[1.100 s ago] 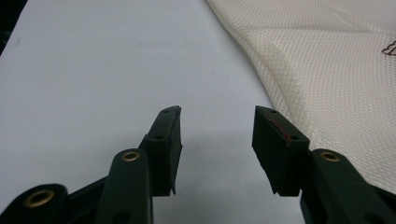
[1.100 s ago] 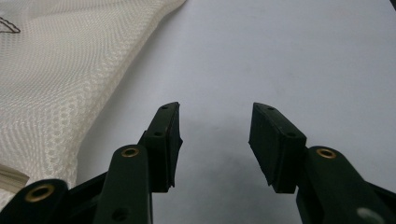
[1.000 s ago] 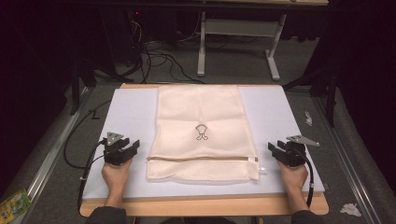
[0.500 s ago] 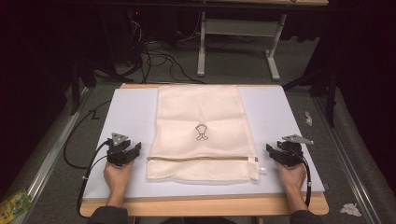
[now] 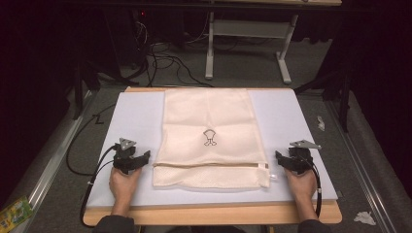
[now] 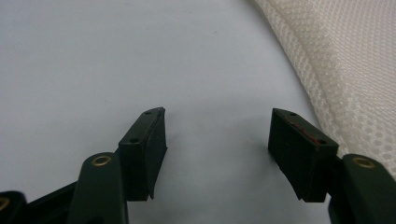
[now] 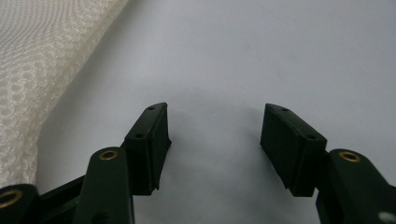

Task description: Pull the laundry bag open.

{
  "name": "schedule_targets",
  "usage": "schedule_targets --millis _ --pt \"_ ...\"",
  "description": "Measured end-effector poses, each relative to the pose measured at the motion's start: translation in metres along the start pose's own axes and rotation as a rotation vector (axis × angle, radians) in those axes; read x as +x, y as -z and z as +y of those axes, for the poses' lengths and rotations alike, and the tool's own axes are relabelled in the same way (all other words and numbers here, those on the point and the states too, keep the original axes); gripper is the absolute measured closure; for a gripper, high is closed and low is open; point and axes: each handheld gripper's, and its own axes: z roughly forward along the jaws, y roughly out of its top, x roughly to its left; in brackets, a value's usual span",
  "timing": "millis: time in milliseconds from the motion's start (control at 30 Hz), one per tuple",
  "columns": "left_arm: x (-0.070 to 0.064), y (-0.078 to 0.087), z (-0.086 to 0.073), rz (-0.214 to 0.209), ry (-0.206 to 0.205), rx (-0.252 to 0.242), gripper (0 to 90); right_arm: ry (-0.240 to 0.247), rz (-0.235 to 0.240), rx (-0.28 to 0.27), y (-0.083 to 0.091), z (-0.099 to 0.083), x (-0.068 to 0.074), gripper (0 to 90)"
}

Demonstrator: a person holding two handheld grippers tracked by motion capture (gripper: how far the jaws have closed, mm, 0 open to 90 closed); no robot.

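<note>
In the high view a cream mesh laundry bag [image 5: 210,137] lies flat on a pale mat [image 5: 286,114] that covers most of a wooden table [image 5: 214,212], its long side running away from the person and its near end close to the table's front edge. A zipper [image 5: 210,165] crosses the bag near that end, and a small dark printed mark [image 5: 210,138] sits near the bag's middle. The left gripper [image 5: 145,158] rests on the mat just beside the bag's left edge, level with the zipper, held by the left hand [image 5: 124,182]; its jaws point toward the bag and stand apart with nothing between them. The right gripper [image 5: 278,158] sits just beside the bag's right edge at the same level, held by the right hand [image 5: 302,183], its jaws also spread and empty. A cable [image 5: 92,175] trails from the left gripper off the table's left side. In the left gripper view the left gripper [image 6: 218,122] shows both black jaws wide apart over bare mat [image 6: 116,56], gripping nothing, and the bag's mesh edge [image 6: 345,70] runs along the right, close to the right jaw. In the right gripper view the right gripper [image 7: 215,116] likewise has its jaws wide apart above bare mat [image 7: 280,51], empty, with the bag's mesh [image 7: 42,60] lying at the left, near the left jaw.
</note>
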Motion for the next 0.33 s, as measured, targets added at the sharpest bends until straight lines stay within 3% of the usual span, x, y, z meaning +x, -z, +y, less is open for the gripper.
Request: schedule_targets --millis 333 --pt "-0.0005 -0.0001 -0.0003 -0.001 -0.009 -0.001 36.0 -0.004 -0.008 -0.005 -0.0003 -0.0005 -0.0001 40.8"
